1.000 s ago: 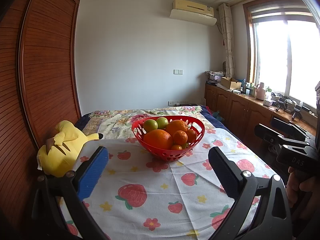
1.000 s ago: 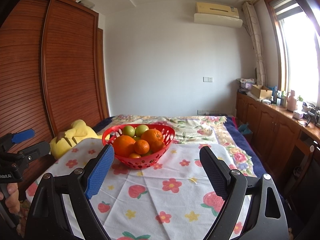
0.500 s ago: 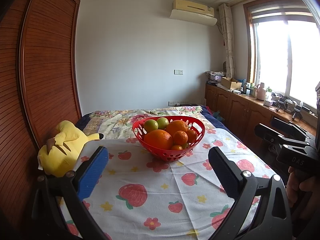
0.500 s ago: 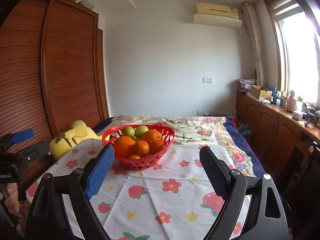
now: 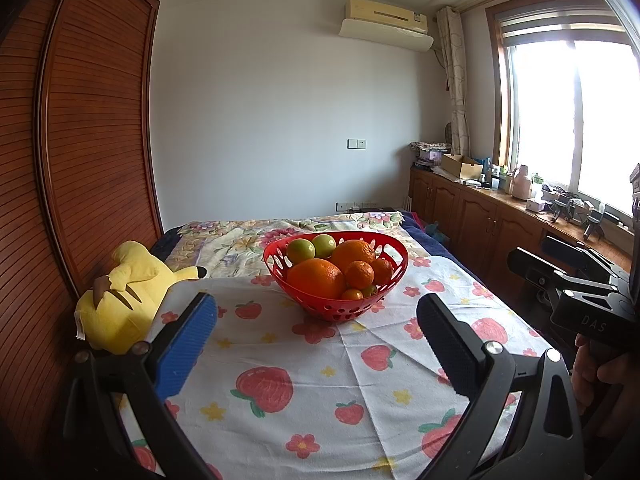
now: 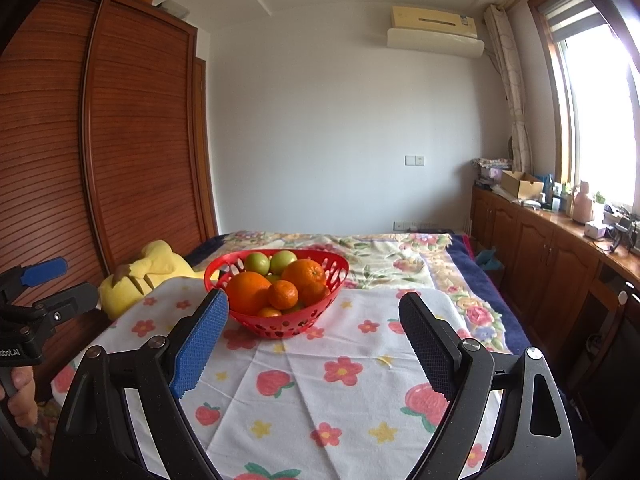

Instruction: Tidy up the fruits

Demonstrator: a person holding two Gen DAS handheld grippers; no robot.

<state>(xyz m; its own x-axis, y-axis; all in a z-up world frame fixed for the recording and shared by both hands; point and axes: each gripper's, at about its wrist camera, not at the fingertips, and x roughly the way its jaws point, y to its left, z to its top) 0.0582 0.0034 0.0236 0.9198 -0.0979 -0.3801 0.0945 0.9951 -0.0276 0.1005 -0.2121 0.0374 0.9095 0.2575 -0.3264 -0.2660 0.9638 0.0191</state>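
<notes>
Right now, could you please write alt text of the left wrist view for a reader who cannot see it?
A red basket holding oranges and green fruits stands on a fruit-print cloth, just beyond the open, empty left tool. A yellow plush toy lies to its left beside a wooden wardrobe; the right tool shows at the right edge.

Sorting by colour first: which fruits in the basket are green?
The two round green fruits at the back-left of the red basket, side by side against its far rim; all others are orange.
</notes>
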